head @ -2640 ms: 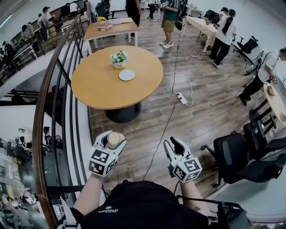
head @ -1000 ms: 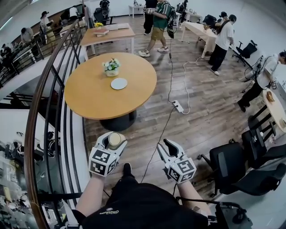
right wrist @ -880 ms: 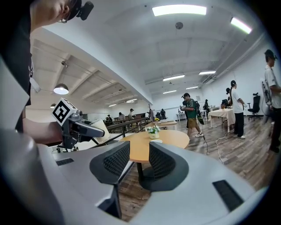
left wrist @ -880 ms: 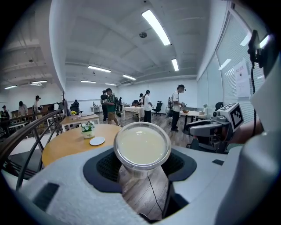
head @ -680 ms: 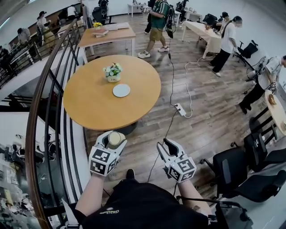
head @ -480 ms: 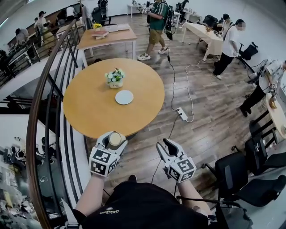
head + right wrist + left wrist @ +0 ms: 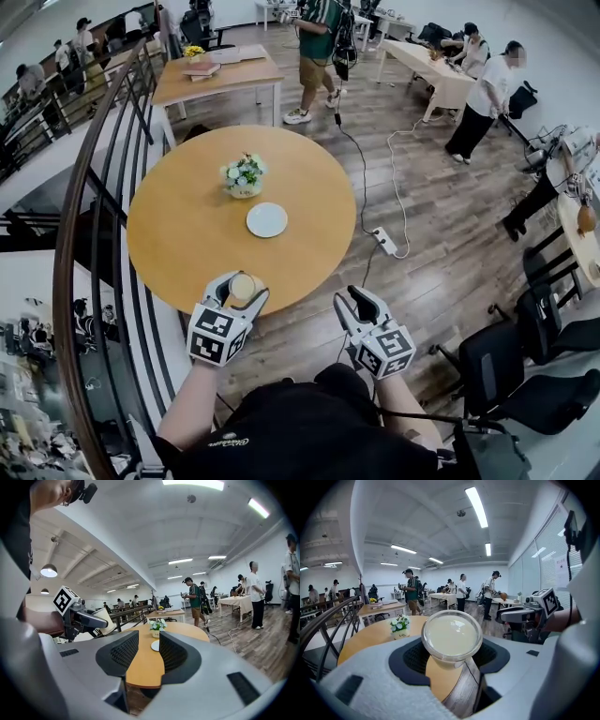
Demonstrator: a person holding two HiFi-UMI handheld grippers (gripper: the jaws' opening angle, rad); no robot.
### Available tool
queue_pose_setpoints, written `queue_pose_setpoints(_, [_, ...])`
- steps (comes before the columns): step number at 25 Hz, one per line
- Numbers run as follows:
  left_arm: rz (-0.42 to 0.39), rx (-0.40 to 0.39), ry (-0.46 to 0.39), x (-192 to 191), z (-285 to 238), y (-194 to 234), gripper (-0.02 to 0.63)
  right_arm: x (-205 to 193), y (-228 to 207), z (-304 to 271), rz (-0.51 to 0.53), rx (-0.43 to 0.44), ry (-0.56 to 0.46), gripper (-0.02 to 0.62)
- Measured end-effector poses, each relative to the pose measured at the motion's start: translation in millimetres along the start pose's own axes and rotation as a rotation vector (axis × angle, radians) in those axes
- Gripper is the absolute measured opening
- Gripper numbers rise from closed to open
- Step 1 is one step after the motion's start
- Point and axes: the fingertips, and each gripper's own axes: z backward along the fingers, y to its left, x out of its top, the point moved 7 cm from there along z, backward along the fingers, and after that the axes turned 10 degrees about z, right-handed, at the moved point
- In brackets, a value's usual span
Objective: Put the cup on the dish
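The left gripper grips the cup by its sides at the near edge of the table. The dish lies farther in, just in front of the flower pot. The right gripper is open and empty. Tilting during the reach could let the cup slip, and overshooting could knock the flowers.

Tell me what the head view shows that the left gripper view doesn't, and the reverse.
Only the head view: the small round white dish lying on the table, and a white power strip. Only the left gripper view: long ceiling lights. Both: the pale translucent cup gripped by the left gripper, the round wooden table, the little potted white flowers and the open, empty right gripper.
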Motion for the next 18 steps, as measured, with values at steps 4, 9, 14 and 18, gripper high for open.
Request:
queue_pose_setpoints(4, [0.003,-0.014,0.011,5,-18,7,0.259,-3,-13,-12,-0.016,-0.007,0.011,0.120])
queue_pose_setpoints(9, [0.008,-0.009,0.019,10,-41,18,0.259,-10,-30,-36,-0.025,0.012,0.017,0.120])
queue_pose_setpoints(14, [0.016,0.005,0.026,14,-74,21,0.259,-20,-61,-55,-0.029,0.033,0.017,0.120])
queue_pose_setpoints(18, [0.031,0.032,0.021,23,-107,27,0.259,-21,-95,-77,-0.021,0.056,0.004,0.120])
